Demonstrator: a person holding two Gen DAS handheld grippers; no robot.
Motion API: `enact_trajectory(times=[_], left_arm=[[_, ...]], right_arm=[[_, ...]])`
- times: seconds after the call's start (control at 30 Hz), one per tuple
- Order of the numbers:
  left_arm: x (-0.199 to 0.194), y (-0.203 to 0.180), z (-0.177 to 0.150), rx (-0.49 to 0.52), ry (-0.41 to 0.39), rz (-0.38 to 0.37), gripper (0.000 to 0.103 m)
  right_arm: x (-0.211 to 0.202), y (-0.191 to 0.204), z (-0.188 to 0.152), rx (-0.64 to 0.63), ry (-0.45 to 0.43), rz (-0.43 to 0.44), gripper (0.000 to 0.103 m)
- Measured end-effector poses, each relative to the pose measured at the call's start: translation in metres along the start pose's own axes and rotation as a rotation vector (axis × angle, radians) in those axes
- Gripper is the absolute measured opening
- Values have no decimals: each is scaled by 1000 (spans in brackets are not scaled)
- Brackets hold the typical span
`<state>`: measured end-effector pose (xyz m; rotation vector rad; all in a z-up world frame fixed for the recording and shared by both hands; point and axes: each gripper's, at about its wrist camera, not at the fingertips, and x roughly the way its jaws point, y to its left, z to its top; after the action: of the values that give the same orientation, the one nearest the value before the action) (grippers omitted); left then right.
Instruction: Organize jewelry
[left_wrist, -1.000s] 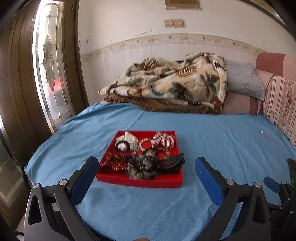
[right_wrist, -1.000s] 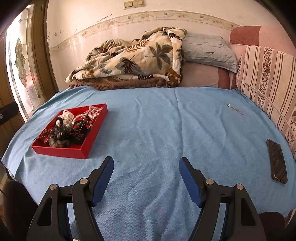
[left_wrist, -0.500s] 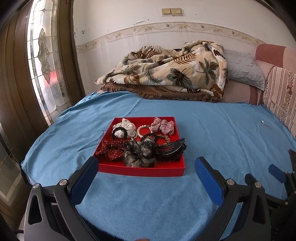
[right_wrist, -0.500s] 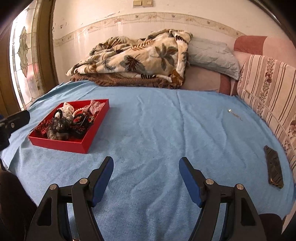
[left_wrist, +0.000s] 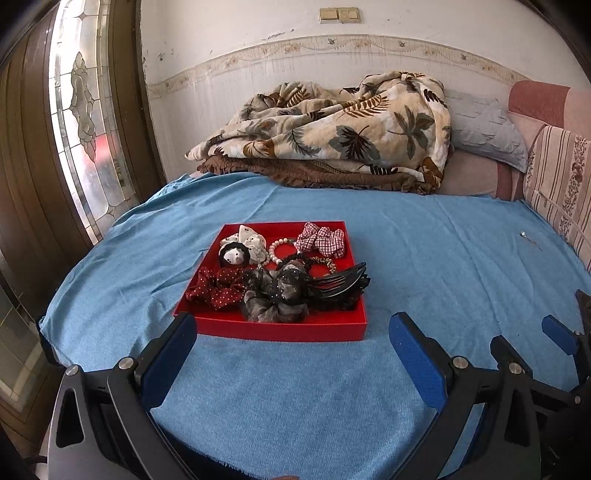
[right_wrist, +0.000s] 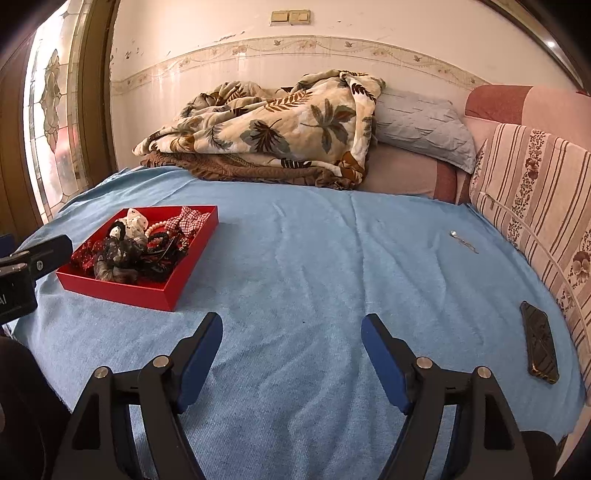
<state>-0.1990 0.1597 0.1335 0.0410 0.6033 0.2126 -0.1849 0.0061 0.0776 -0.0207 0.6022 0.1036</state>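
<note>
A red tray (left_wrist: 280, 328) (right_wrist: 122, 291) rests on the blue cloth, packed with hair pieces: a dark red dotted scrunchie (left_wrist: 218, 286), a grey-black scrunchie (left_wrist: 275, 295), a black claw clip (left_wrist: 341, 282), a checked bow (left_wrist: 321, 240), a pearl bracelet (left_wrist: 277, 248) and a white bow (left_wrist: 245, 240). My left gripper (left_wrist: 291, 341) hovers open just in front of the tray, nothing between its fingers. My right gripper (right_wrist: 291, 343) is over bare cloth to the tray's right; its jaws are opening with nothing between them. A small silver pin (right_wrist: 463, 242) lies far right.
The blue cloth (right_wrist: 314, 258) covers a bed. A leaf-print blanket (left_wrist: 332, 129) and grey pillow (right_wrist: 421, 125) are piled at the back. A striped cushion (right_wrist: 535, 192) lines the right side, with a dark phone (right_wrist: 539, 341) beside it. A glazed door (left_wrist: 81, 122) stands left.
Both views have tipped slightly, so the tray sits lower in the right wrist view and higher in the left. The right jaws have spread a little. Nothing on the bed has moved.
</note>
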Motion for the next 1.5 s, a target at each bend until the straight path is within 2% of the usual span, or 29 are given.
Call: enact_trajectory(times=[0.67, 1.5], left_arm=[[6, -7, -6, 24, 46, -42, 103], [16, -8, -11, 17, 99, -49, 103]], right_arm=[[6, 0, -3, 18, 38, 6, 84], [14, 1, -6, 14, 70, 16, 86]])
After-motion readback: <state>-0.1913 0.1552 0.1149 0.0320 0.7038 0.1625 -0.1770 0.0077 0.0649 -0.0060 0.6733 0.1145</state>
